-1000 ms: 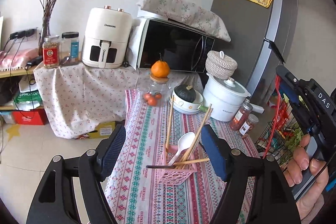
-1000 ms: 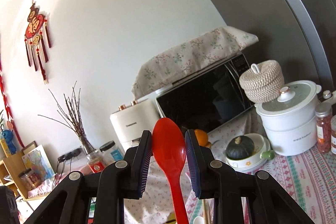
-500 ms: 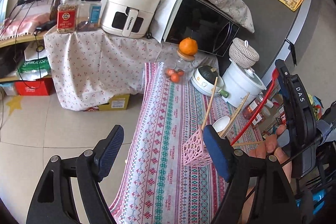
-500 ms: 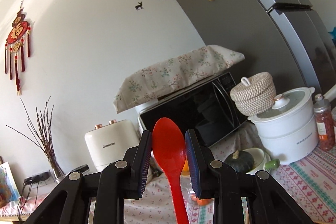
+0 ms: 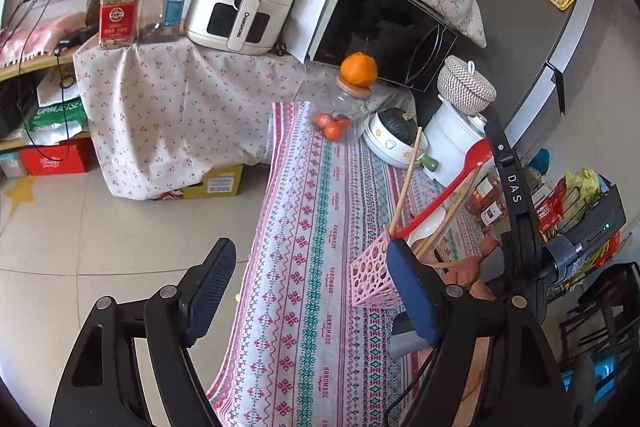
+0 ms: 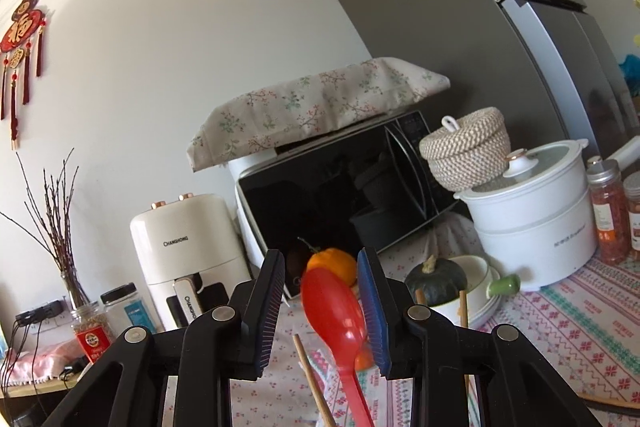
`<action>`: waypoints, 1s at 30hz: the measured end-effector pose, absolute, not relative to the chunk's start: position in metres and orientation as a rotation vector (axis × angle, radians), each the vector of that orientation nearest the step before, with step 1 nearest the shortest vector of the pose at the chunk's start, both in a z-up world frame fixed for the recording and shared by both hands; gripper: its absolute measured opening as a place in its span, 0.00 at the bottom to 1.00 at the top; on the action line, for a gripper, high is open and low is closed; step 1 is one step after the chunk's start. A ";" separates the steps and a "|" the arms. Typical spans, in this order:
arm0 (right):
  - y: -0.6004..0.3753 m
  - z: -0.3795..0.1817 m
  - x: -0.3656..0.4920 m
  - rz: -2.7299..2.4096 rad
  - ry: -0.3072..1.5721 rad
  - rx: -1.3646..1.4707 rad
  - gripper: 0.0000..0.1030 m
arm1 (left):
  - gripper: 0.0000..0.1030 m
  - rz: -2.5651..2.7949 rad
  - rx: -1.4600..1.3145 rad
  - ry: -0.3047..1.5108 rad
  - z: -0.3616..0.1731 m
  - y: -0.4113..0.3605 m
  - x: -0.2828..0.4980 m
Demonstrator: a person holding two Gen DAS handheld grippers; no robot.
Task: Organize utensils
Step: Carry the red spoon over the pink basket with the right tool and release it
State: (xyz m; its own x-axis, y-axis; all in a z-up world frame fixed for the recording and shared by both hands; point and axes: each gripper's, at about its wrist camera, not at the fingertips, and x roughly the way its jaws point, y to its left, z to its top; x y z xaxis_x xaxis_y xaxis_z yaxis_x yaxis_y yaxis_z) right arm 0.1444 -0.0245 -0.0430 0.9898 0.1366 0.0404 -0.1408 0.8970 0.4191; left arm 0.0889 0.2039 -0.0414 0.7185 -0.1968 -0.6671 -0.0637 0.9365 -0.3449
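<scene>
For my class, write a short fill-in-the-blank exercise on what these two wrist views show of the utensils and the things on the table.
1. The spoon between the opening jaws of the right gripper is ____ in colour.
2. The pink holder stands on the patterned ____.
3. An orange sits on top of a glass ____.
4. The left gripper holds ____.

Missing words: red; tablecloth; jar; nothing

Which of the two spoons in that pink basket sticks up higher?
The red spoon. It leans out far above the pink basket, while the white spoon barely clears the rim beside the chopsticks.
</scene>
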 end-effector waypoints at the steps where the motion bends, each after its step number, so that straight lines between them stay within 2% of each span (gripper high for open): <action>1: -0.024 -0.042 0.143 0.150 -0.005 0.431 0.43 | 0.78 -0.075 -0.360 0.775 -0.043 0.204 0.090; 7: -0.030 -0.021 0.137 0.180 0.052 0.417 0.51 | 0.78 -0.072 -0.342 0.801 -0.047 0.197 0.092; 11: -0.040 0.013 0.128 0.213 0.079 0.358 0.70 | 0.78 -0.079 -0.350 0.810 -0.047 0.195 0.091; 17: -0.076 0.053 0.108 0.203 0.146 0.301 0.88 | 0.84 -0.069 -0.379 0.792 -0.038 0.192 0.082; 23: -0.126 0.056 0.095 0.136 0.280 0.255 0.93 | 0.91 -0.064 -0.408 0.805 -0.037 0.177 0.071; 30: -0.179 0.029 0.088 0.063 0.425 0.250 0.95 | 0.91 -0.115 -0.356 0.903 -0.053 0.137 0.061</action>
State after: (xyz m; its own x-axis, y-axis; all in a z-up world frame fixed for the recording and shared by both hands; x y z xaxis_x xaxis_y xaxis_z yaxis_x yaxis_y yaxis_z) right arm 0.0876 -0.1790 0.0288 0.9097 0.1123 -0.3999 -0.0084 0.9676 0.2525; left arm 0.0613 0.1366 -0.0532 0.6178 -0.2461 -0.7468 -0.0503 0.9354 -0.3499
